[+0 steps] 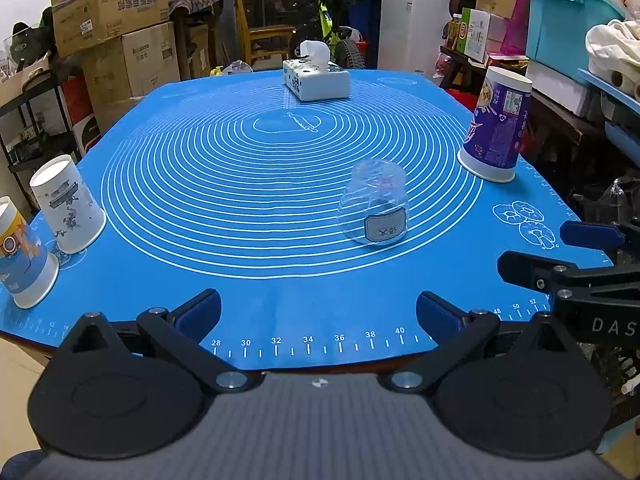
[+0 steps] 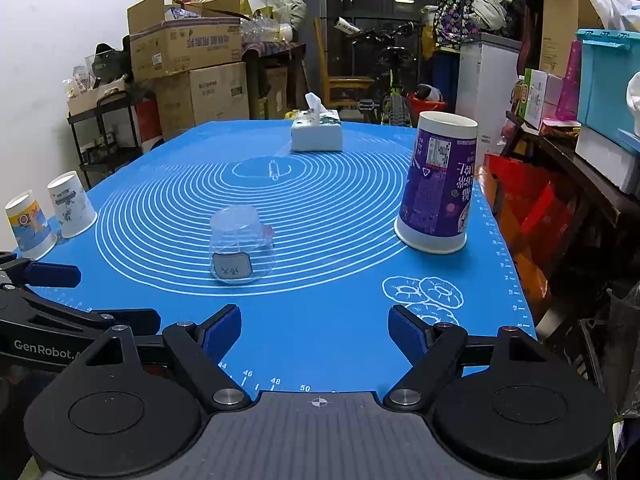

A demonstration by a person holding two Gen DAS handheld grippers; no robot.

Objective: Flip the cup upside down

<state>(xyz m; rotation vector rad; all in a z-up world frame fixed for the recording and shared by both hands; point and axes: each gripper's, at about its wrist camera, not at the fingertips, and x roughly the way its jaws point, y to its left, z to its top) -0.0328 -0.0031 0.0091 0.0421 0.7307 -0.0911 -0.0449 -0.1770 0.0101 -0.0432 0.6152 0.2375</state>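
Note:
A clear plastic cup with a small label stands upside down on the blue mat, right of its middle; it also shows in the right wrist view. A tall purple paper cup stands mouth down at the right edge, also in the right wrist view. Two white paper cups stand mouth down at the left edge. My left gripper is open and empty at the near edge. My right gripper is open and empty at the near edge, right of the left one.
A tissue box sits at the far end of the mat. Stacked cardboard boxes, a bicycle and shelves with a teal bin crowd around the table. The right gripper's fingers show at the right of the left wrist view.

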